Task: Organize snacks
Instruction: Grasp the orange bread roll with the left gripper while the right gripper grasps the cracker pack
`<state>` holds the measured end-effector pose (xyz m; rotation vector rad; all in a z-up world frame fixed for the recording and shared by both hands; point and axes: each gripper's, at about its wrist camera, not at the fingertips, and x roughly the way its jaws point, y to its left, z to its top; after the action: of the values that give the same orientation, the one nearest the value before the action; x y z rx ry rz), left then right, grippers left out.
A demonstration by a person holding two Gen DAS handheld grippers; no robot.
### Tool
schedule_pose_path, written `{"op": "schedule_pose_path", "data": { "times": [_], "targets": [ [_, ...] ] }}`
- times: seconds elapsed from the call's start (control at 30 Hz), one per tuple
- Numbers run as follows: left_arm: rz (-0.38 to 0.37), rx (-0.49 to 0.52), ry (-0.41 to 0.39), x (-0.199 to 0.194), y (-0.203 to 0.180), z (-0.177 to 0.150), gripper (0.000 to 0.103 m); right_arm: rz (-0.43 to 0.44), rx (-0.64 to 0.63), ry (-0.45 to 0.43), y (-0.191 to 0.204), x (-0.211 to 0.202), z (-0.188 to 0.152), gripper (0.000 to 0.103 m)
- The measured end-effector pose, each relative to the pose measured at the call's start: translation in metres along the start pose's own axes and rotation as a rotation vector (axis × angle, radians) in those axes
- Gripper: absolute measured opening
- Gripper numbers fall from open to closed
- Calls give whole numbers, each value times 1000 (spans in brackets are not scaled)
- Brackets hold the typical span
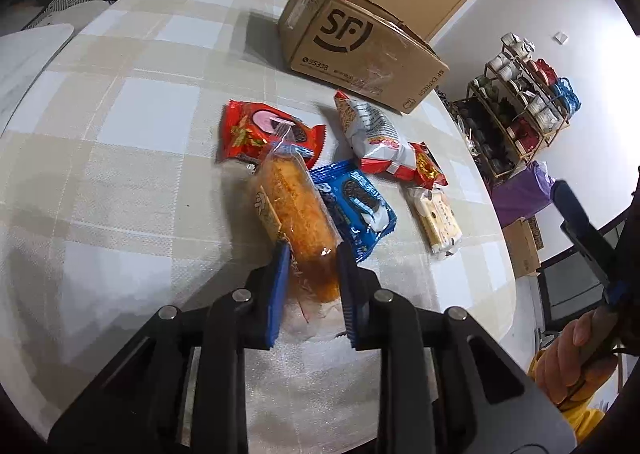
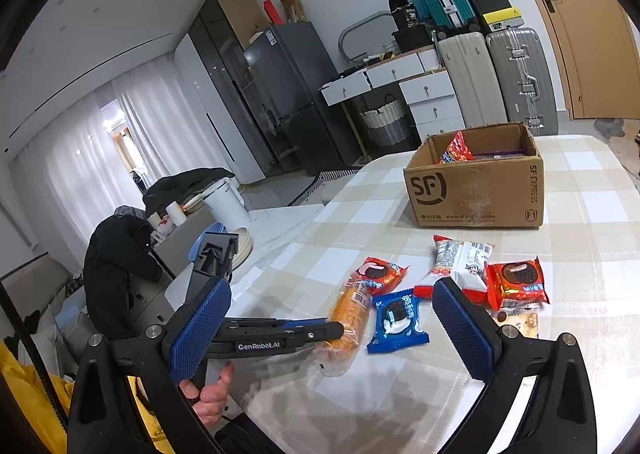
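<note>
Left gripper [image 1: 314, 254] at the bottom centre of its own view has its ribbed blue pads [image 1: 280, 290] pinched tight on the near end of the orange cake roll [image 1: 298, 210], a long, soft cylinder in crinkly clear plastic that points up the frame from between them. Just right of it lies the blue cookie packet [image 1: 354, 210], glossy foil and flat, touching the roll's wrapper. Above, the red cookie packet [image 1: 268, 132] sits with its edge under the roll's far tip. A puffy white-and-red snack bag [image 1: 374, 134] lies right of centre, a second red packet [image 1: 428, 166] tucked against its lower end, and a pale flat wafer pack [image 1: 438, 220] below that. The cardboard box [image 1: 360, 50], rough brown with a printed logo, stands at the upper centre on the checked tablecloth [image 1: 132, 114], a woven beige-and-white fabric. In the right wrist view, the right gripper [image 2: 332, 318] hangs above the cloth with its dimpled blue pads [image 2: 200, 330] spread wide, nothing between them; the snacks lie beyond, mid-frame. The box's flaps are open at the upper right, red wrappers [image 2: 456, 150] showing inside. A hand [image 2: 212, 398] grips the left tool's handle at lower left.
</note>
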<state>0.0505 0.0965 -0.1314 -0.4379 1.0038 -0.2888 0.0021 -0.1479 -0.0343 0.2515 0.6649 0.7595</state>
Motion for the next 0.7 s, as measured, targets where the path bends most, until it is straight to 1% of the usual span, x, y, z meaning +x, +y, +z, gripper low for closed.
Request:
{"op": "schedule_pose_path", "data": {
  "times": [0.23,0.37,0.4,0.43,0.53,0.63,0.7],
  "targets": [
    [10,-11,12,4,-1,3,21,0,14,12,-4,4,-4,102],
    [51,-8,20,11,-5,11,28,4,22,17,-8,3,-7,102],
    [70,-2,25,14,-7,13,33,4,24,15,-9,2,-8,102],
    [83,-4,37,16,-8,15,35,4,28,14,-10,2,-9,102],
    [105,-6,54,26,-11,18,36,3,40,12,-15,1,-9,102],
    [100,-13,61,34,-9,19,39,2,53,13,-20,0,-11,102],
    [82,-23,63,38,-5,19,41,-2,57,18,-22,1,-11,102]
  ]
}}
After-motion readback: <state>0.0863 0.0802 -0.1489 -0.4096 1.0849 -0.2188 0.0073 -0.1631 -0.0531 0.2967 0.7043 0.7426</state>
